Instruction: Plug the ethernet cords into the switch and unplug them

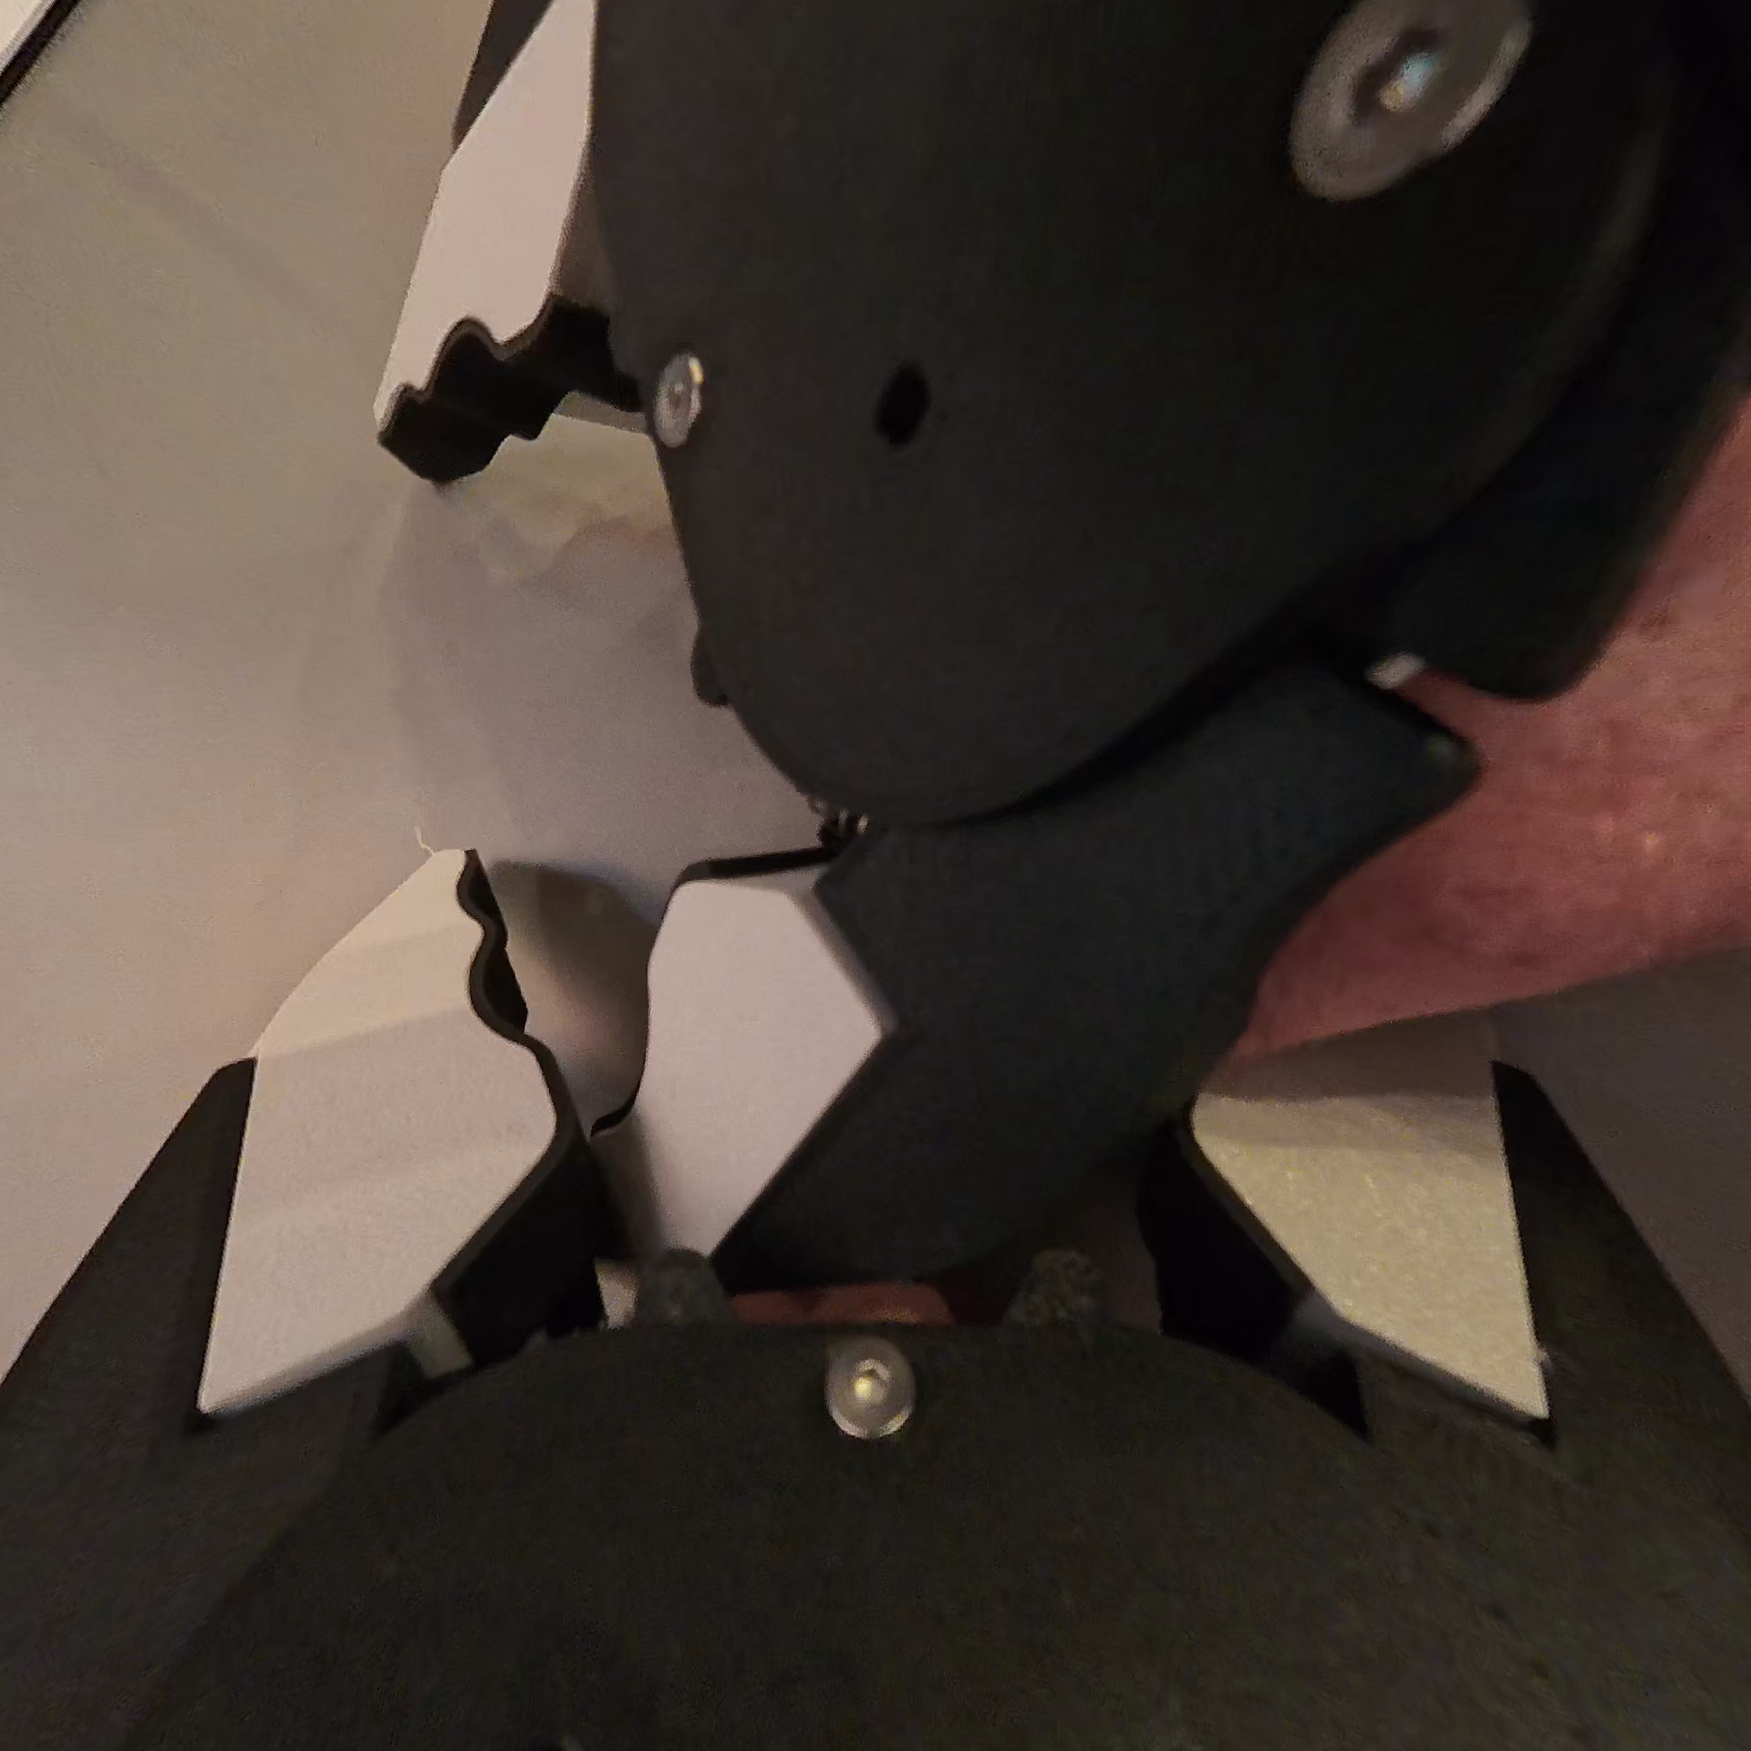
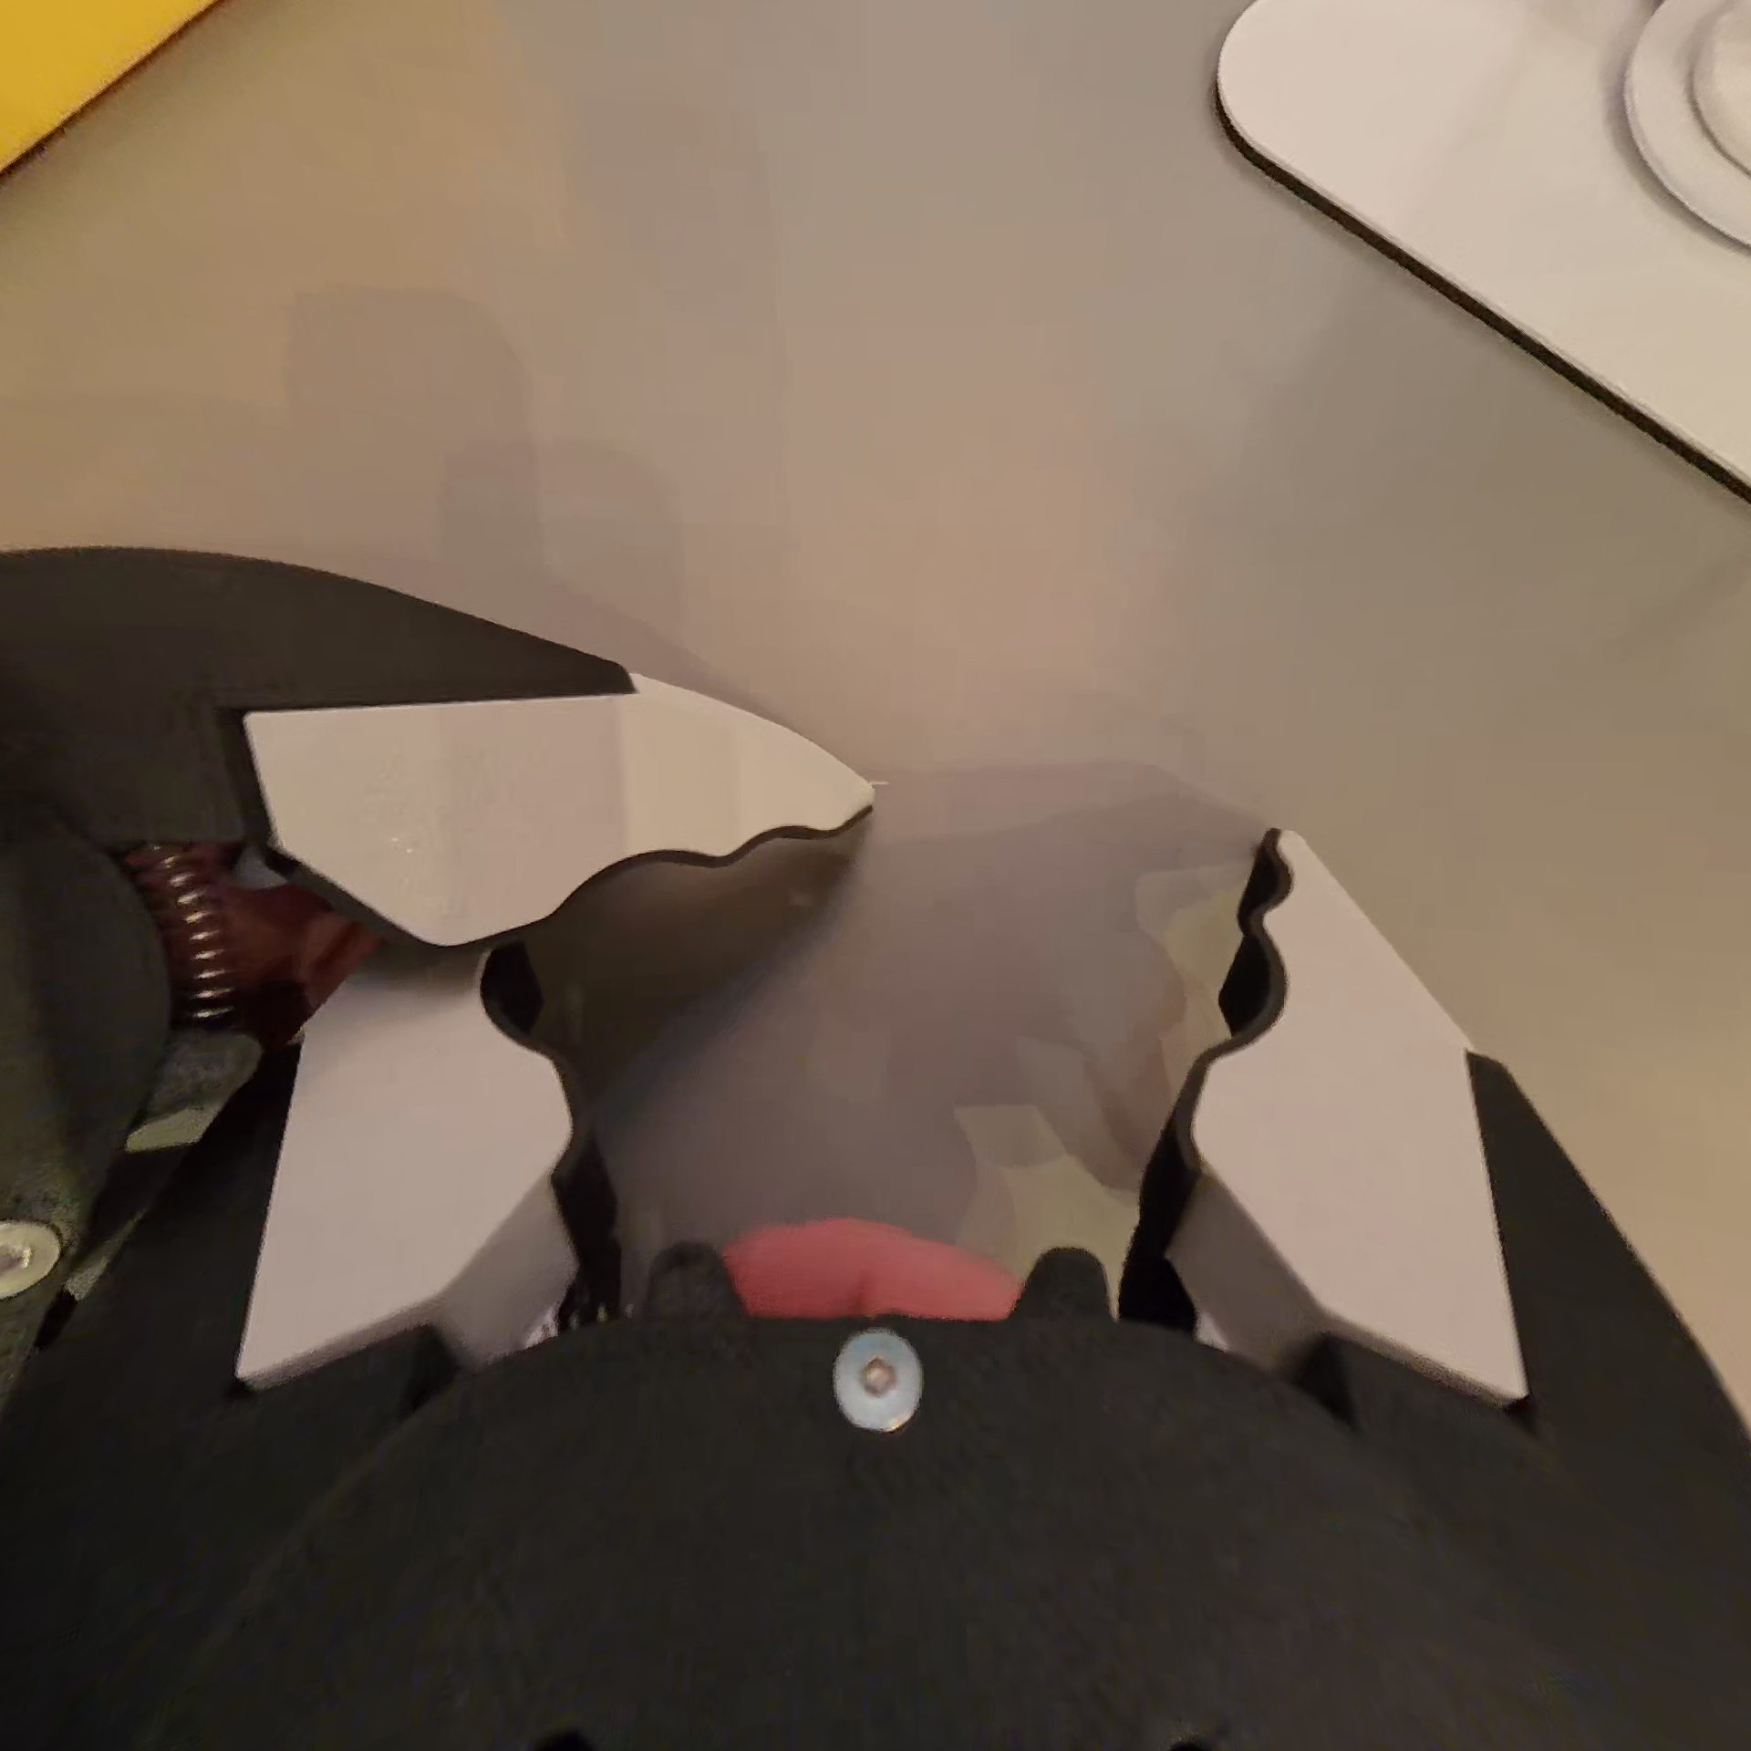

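No switch or ethernet cord shows in either view. My left gripper [image 1: 947, 995] is open, its white-faced fingers [image 1: 379, 1184] spread wide at the bottom of the left wrist view. The black body of the right gripper [image 1: 1042, 426] crosses right in front of it and hides most of that view. My right gripper [image 2: 881, 929] is open and empty, low over the grey table [image 2: 853, 426]. One finger of the left gripper [image 2: 568, 786] reaches in from the left and overlaps my right gripper's left finger [image 2: 407, 1184].
A white flat base with a dark edge and a round raised part [image 2: 1469, 237] lies at the far right. A yellow surface [image 2: 57, 76] shows at the far left corner. A person's hand [image 1: 1563, 853] holds the right gripper.
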The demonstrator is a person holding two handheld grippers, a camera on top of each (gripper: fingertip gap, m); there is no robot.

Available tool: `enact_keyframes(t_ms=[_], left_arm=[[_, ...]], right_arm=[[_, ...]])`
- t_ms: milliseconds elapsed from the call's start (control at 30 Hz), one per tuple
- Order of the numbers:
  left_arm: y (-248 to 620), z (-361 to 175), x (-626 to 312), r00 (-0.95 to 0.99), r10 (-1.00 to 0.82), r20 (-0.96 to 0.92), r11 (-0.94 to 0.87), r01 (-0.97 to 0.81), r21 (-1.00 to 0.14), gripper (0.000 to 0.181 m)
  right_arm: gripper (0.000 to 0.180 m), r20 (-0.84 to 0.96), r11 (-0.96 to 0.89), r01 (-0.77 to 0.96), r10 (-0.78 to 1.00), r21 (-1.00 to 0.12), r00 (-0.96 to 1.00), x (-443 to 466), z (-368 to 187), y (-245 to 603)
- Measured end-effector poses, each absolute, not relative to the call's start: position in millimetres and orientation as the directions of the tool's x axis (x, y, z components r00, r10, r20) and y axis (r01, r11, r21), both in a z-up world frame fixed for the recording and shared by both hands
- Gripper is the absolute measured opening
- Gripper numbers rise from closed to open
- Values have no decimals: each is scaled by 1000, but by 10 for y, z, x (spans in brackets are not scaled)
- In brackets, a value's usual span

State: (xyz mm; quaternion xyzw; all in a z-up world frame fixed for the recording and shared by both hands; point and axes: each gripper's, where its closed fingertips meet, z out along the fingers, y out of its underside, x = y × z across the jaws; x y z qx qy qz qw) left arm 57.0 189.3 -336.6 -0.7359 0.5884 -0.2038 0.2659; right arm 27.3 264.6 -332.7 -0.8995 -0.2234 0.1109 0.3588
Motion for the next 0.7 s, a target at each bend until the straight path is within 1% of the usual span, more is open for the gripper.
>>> enact_keyframes(t_ms=[100, 133, 167, 200, 233, 300, 333, 367, 400, 433, 467, 500, 567, 600, 633, 667, 700], left_arm=[[1919, -3360, 566, 242, -970, -16, -178, -754, -633, 140], [1927, -3360, 554, 259, -966, 3, -203, -749, -630, 137], [1935, -3337, 550, 274, -961, 32, -230, -730, -643, 137], [1967, -3298, 543, 296, -954, 50, -254, -704, -663, 142], [1996, -3270, 514, 313, -948, 62, -270, -687, -674, 139], [2083, -3165, 424, 355, -933, 68, -292, -630, -720, 114], [2133, -3135, 357, 389, -918, 82, -322, -606, -727, 111], [2182, -3114, 288, 417, -905, 86, -341, -589, -733, 112], [2237, -3109, 210, 446, -892, 77, -355, -582, -732, 109], [2298, -3107, 135, 477, -877, 59, -363, -576, -732, 116], [2342, -3096, 78, 501, -864, 48, -371, -569, -734, 129], [2374, -3075, 35, 524, -851, 44, -382, -557, -738, 137], [2384, -3024, -3, 539, -841, 41, -386, -545, -744, 138], [2410, -3023, -38, 560, -828, 24, -391, -546, -741, 134], [2420, -3085, -76, 567, -824, -4, -392, -575, -718, 137], [2429, -3165, -105, 568, -822, -36, -386, -604, -697, 144], [2420, -3256, -130, 564, -824, -57, -384, -630, -675, 146]], right_arm=[[140, -43, -632, 344, 514, -694, 857, 244, -3320, 2638], [138, -49, -625, 348, 528, -699, 848, 228, -3308, 2630], [133, -61, -619, 342, 535, -707, 843, 217, -3289, 2625], [128, -85, -620, 315, 528, -718, 845, 216, -3262, 2631], [124, -113, -623, 275, 510, -733, 853, 236, -3225, 2650], [130, -173, -597, 187, 493, -780, 852, 280, -3082, 2690], [130, -205, -581, 147, 496, -800, 844, 298, -2989, 2693], [129, -215, -562, 125, 499, -817, 839, 334, -2898, 2695], [136, -213, -540, 119, 511, -833, 833, 355, -2818, 2691], [149, -209, -528, 124, 528, -840, 823, 354, -2768, 2678], [157, -198, -507, 132, 545, -852, 815, 347, -2720, 2667], [160, -178, -484, 145, 560, -863, 809, 349, -2679, 2658], [160, -134, -467, 189, 575, -864, 807, 363, -2675, 2626], [160, -99, -482, 236, 572, -844, 814, 383, -2744, 2605], [160, -68, -503, 280, 567, -818, 821, 398, -2822, 2590], [160, -33, -511, 322, 569, -797, 821, 401, -2889, 2579], [160, 13, -504, 371, 579, -780, 815, 397, -2950, 2573]])
